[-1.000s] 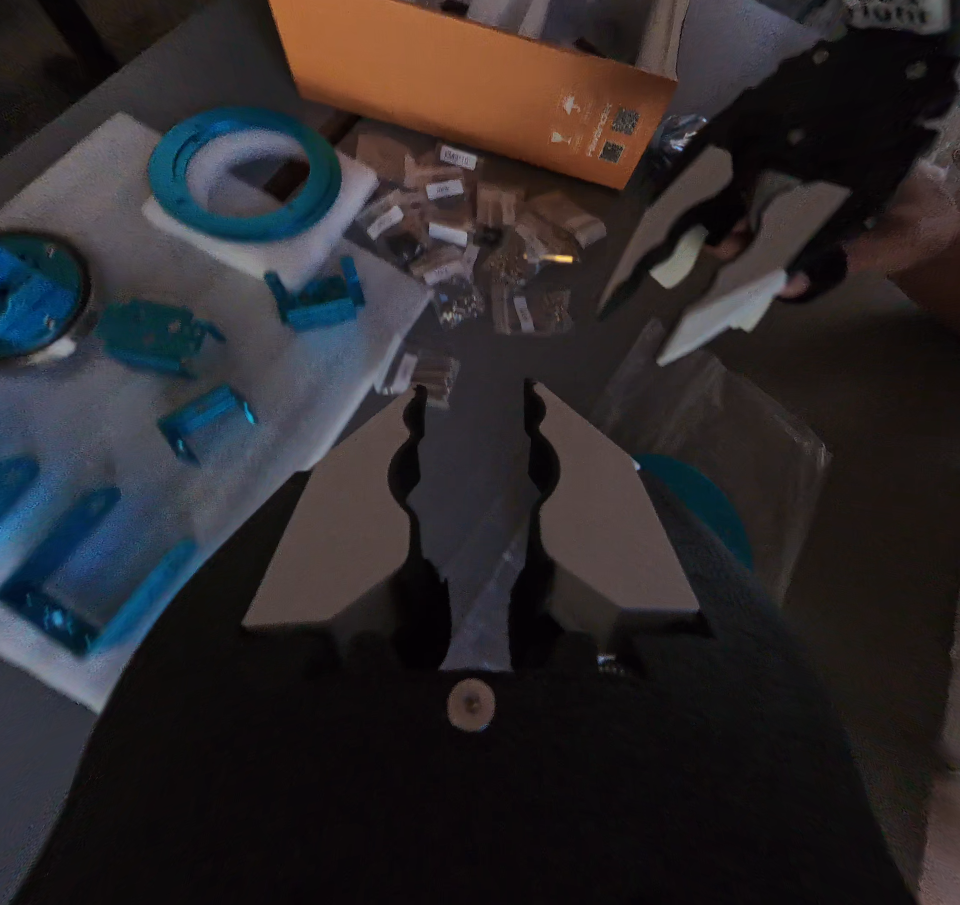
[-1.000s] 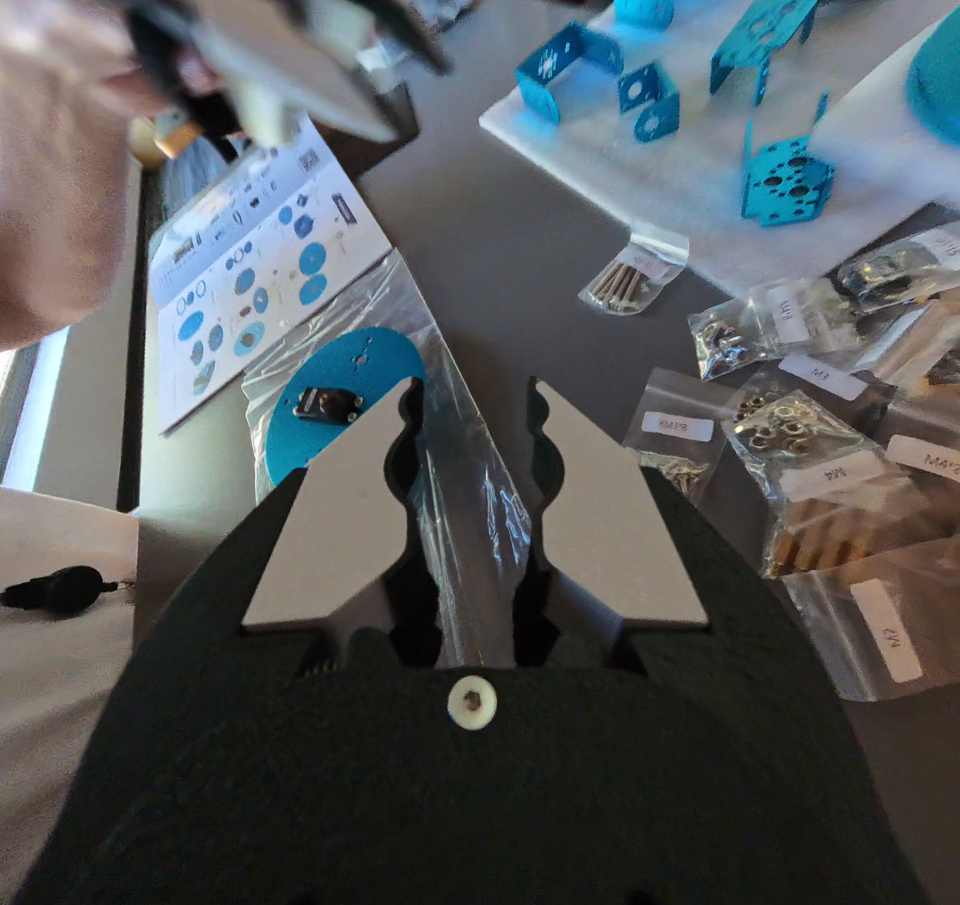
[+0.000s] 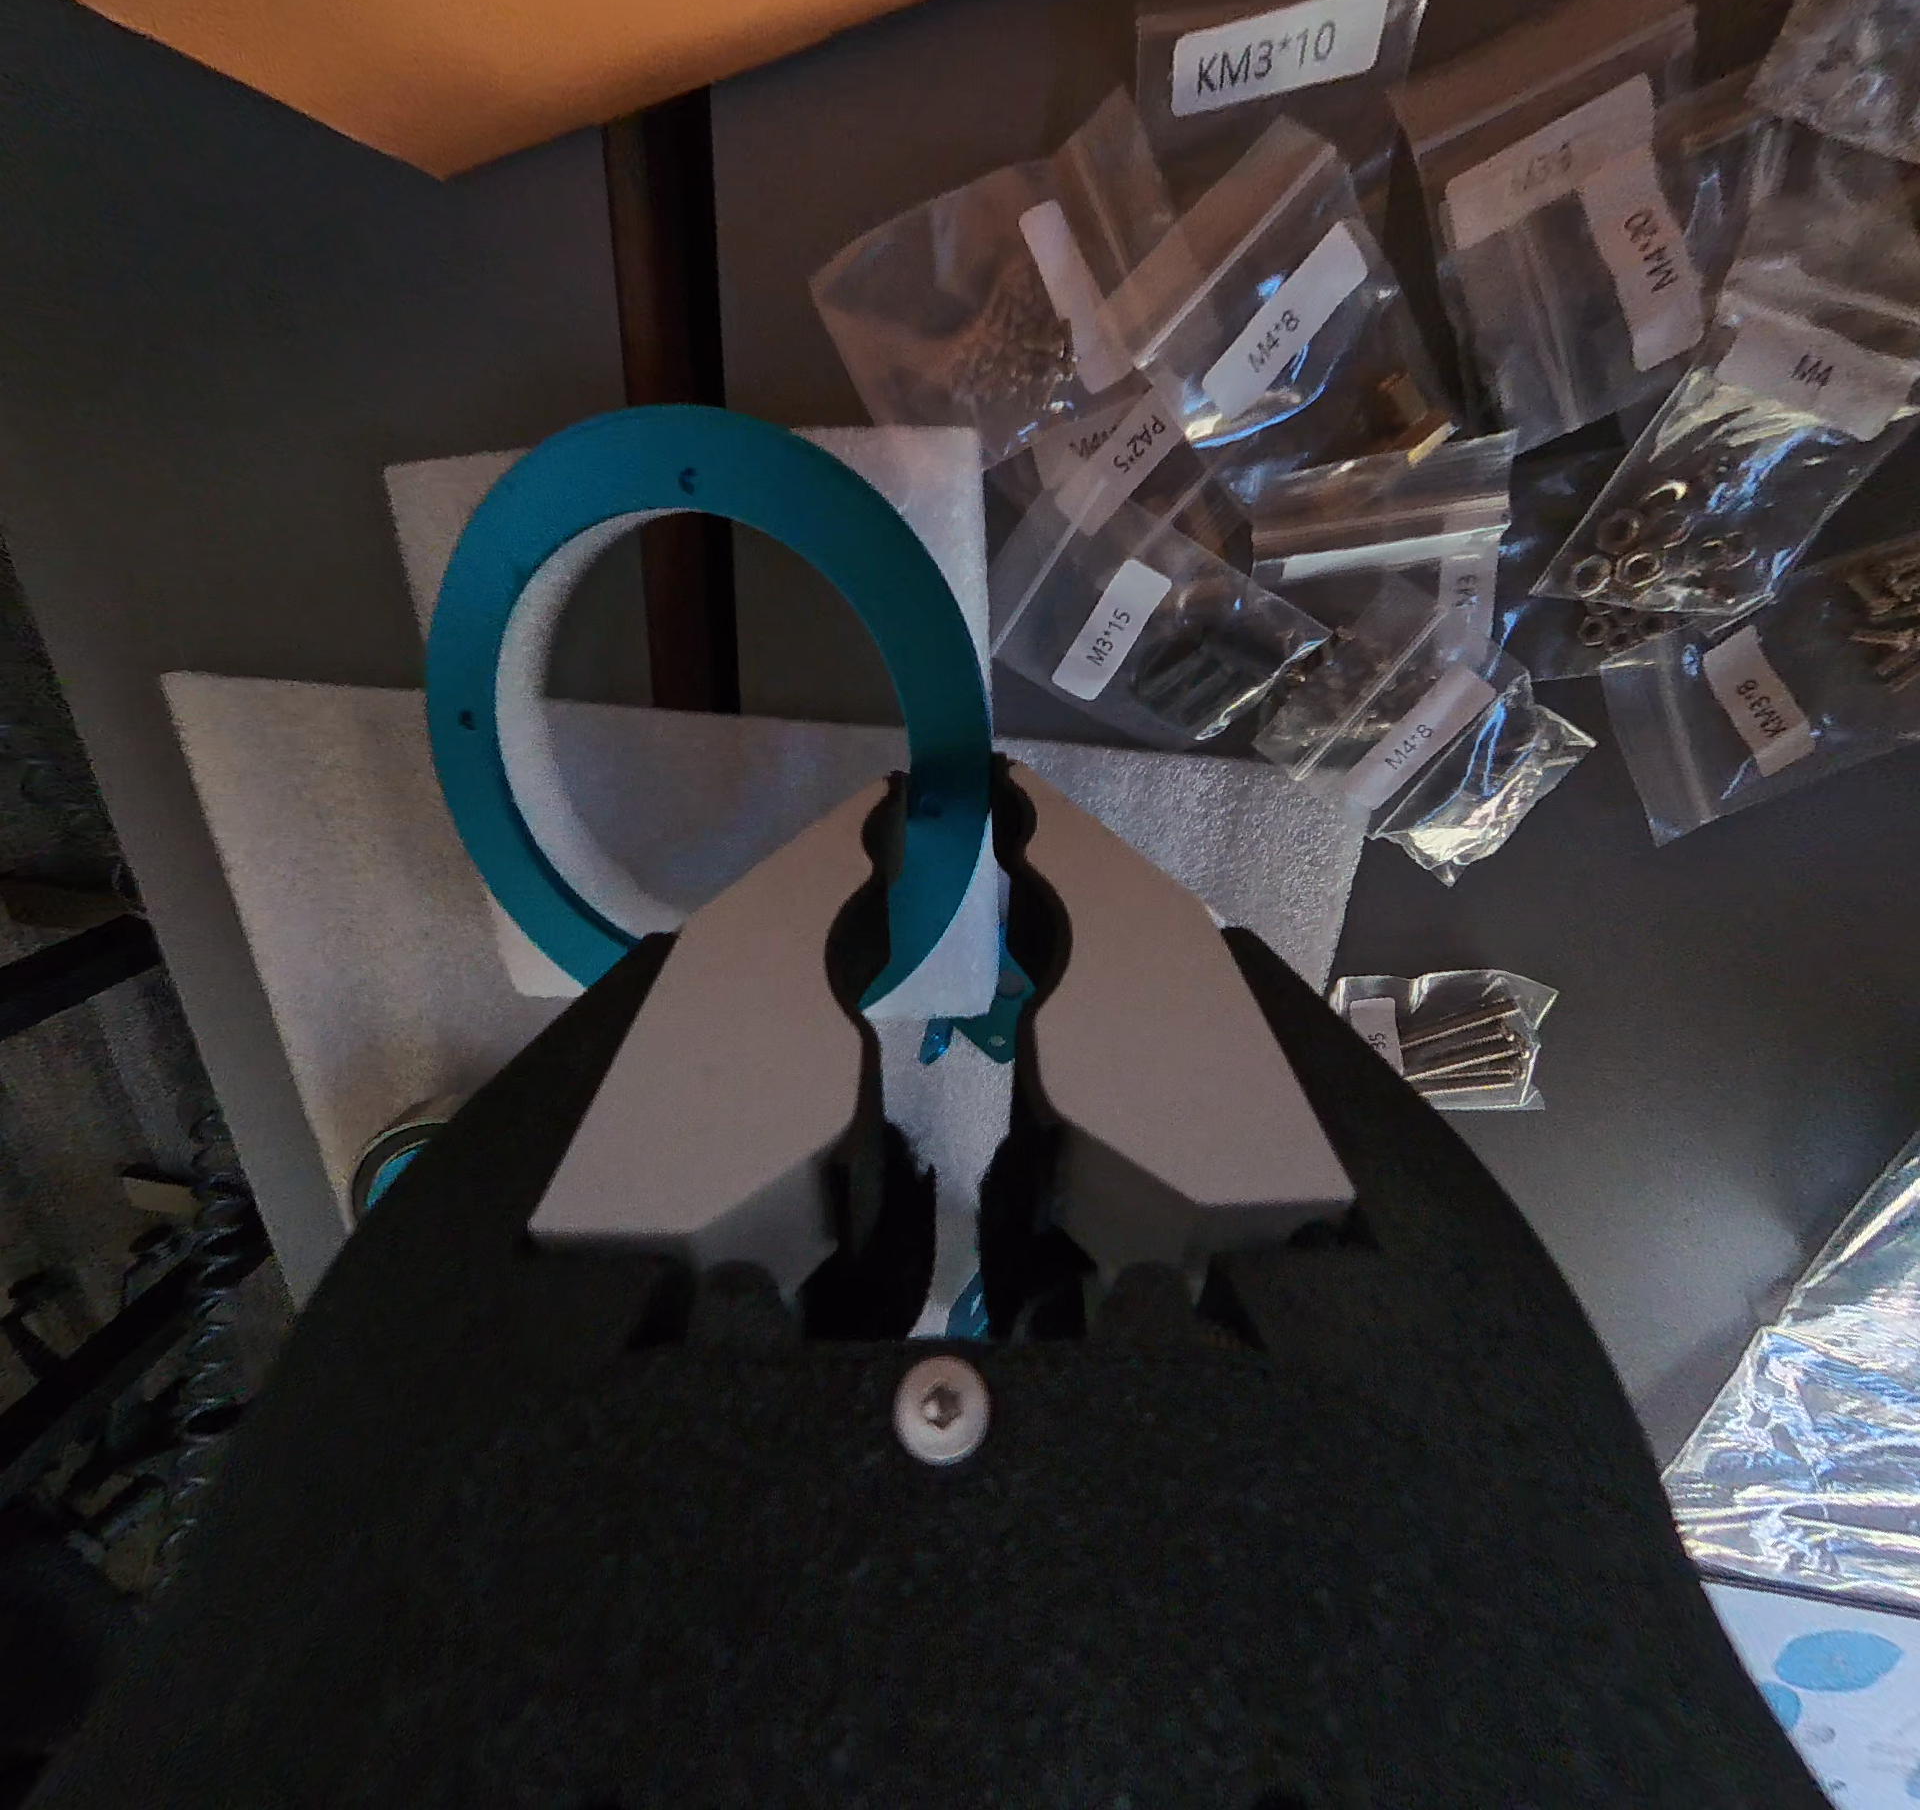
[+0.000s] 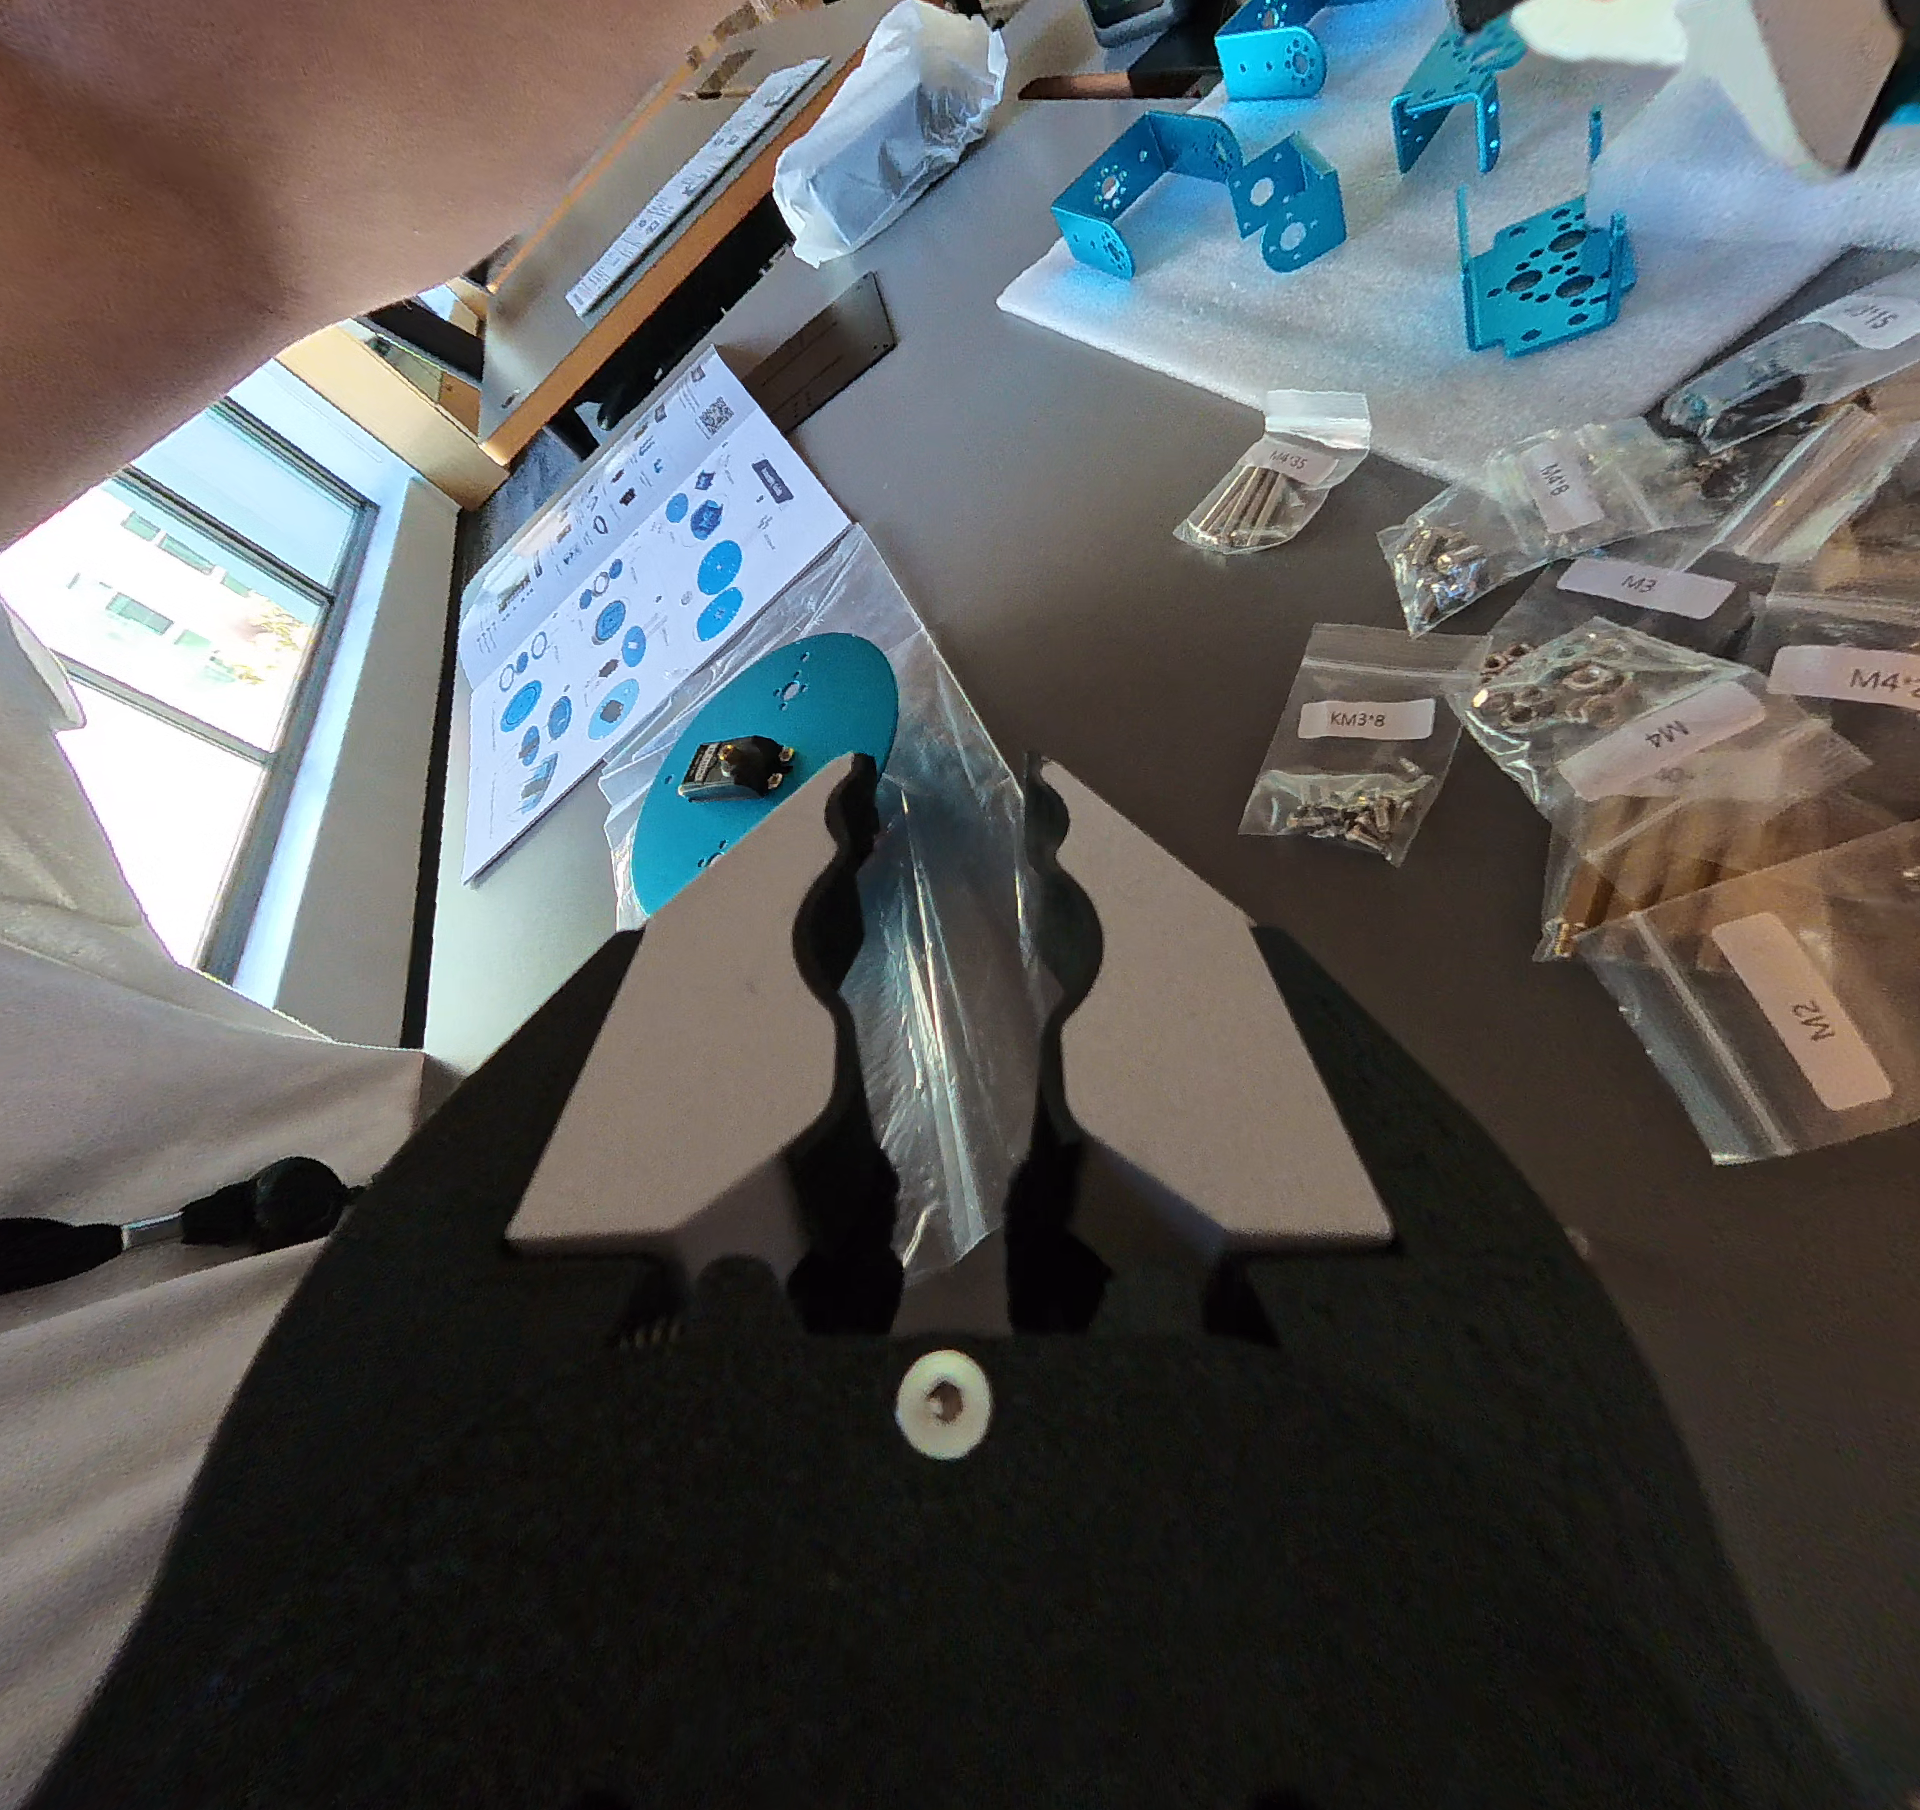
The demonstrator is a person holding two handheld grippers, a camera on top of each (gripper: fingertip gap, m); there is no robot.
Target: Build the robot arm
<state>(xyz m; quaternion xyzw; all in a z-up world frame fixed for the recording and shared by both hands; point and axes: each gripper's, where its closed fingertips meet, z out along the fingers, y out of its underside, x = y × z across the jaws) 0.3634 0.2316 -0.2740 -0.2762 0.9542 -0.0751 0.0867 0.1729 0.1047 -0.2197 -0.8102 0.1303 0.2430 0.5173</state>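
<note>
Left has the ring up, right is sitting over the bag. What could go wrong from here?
1. The left gripper pinches the blue ring at one edge only, with its foam pad in the same bite. The ring could pivot or slide out and drop onto the screw bags.
2. The clear bag lies between the right gripper's parted jaws. Any sweep may snag the film and drag the blue disc and black servo along.

A big dark grey table fills most of the room we can see. Beside it is a tall window with bright daylight coming in, and a pale ledge runs under it. Farther back stands another desk with a wooden edge.
</note>
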